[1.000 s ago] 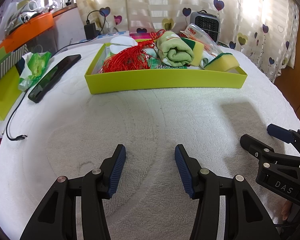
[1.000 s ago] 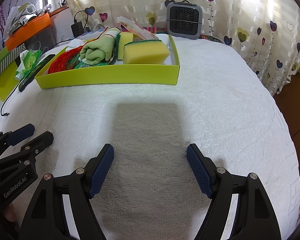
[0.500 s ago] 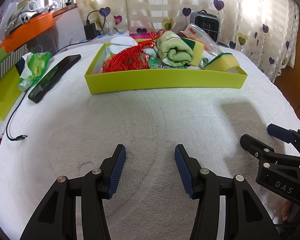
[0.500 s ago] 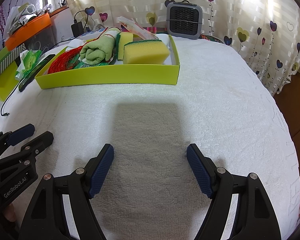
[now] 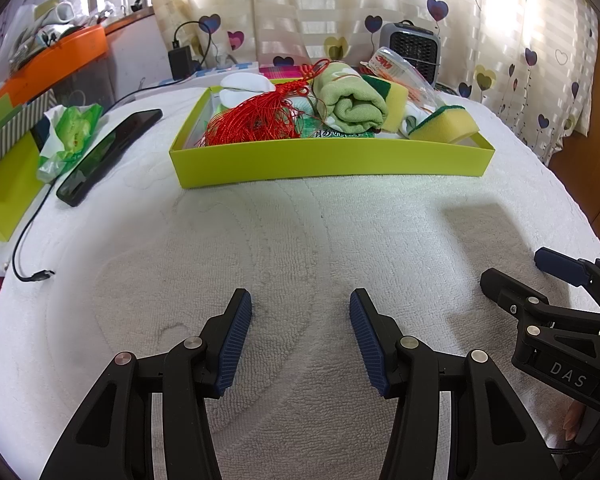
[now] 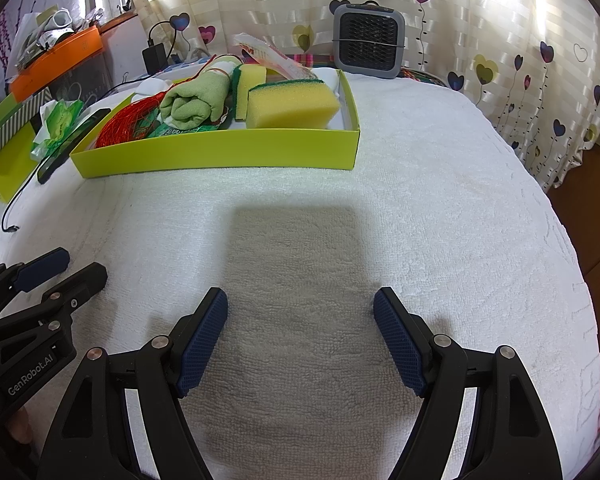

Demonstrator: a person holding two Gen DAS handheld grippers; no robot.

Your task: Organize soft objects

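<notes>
Mostly white towelling (image 6: 440, 184) fills both views; heart-print curtain (image 6: 520, 32) across the top. Left gripper (image 5: 300, 320) and right gripper (image 6: 300, 320) both parted, empty. Green tray (image 5: 332, 158) upper centre.

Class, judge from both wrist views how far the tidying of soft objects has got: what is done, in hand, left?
Done: the rolled green towel, red tassel and yellow sponges lie in the yellow-green tray. In hand: nothing; left gripper and right gripper are open, empty. Left: no soft object shows on the white cloth.
</notes>
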